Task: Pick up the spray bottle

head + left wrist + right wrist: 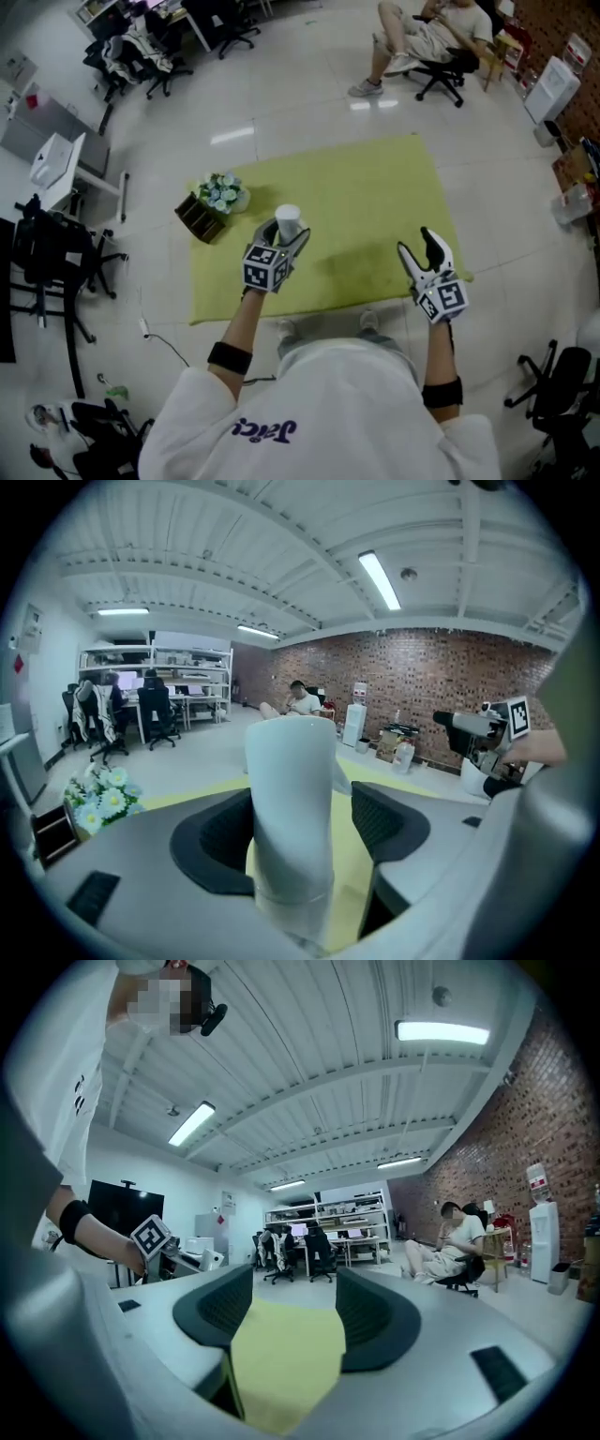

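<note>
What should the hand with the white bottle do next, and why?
Probably just hold it steady and upright. The left gripper has its jaws clamped on the spray bottle, which looks lifted above the yellow mat, so the pickup seems done. The right gripper is open and empty.

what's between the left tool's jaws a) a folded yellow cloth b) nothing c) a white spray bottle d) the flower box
c: the left gripper view shows the white spray bottle standing between the jaws of the left tool, which grip it.
</note>
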Demonstrator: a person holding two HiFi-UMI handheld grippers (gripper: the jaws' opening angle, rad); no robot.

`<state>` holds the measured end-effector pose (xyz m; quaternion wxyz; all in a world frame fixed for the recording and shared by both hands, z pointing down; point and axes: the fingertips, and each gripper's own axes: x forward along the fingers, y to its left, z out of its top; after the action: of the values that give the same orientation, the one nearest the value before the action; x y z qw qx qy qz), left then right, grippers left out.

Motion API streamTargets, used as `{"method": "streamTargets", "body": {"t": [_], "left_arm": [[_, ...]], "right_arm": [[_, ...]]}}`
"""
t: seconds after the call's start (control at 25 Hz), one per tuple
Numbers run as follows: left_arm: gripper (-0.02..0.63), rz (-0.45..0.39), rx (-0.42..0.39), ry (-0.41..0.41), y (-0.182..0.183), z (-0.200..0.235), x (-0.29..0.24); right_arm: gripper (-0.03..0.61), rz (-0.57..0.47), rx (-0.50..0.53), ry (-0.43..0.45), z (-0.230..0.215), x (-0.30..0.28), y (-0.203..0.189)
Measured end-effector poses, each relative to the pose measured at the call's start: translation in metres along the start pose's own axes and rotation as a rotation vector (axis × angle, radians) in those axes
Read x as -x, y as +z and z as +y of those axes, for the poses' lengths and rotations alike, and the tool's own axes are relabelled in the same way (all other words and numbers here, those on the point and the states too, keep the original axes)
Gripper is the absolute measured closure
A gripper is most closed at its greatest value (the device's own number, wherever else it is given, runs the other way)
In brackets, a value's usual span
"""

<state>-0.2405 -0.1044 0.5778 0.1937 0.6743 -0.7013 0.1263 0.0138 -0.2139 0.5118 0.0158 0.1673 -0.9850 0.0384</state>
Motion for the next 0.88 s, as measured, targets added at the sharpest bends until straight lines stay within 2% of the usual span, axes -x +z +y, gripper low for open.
{"method": "streamTargets", "body": {"t": [0.16,0.32,0.56,0.88], "left_arm": [[0.281,-0.062,-0.01,0.096,0.0,0.016,0.039],[0.281,-0.131,0.05,0.165,-0.001,0.03,0.076],[0.281,-0.201,0.074,0.268,-0.008,0.042,0.122],[0.281,-0.275,0.1,0.345,-0.011,0.056,0.165]], "right_arm": [[0.29,0.003,0.007,0.069,0.019,-0.03,0.002],[0.318,-0.008,0.003,0.119,0.037,-0.054,0.005],[0.321,-0.04,0.051,0.193,0.074,-0.088,0.013],[0.322,-0.052,0.05,0.187,0.1,-0.102,0.018]]}}
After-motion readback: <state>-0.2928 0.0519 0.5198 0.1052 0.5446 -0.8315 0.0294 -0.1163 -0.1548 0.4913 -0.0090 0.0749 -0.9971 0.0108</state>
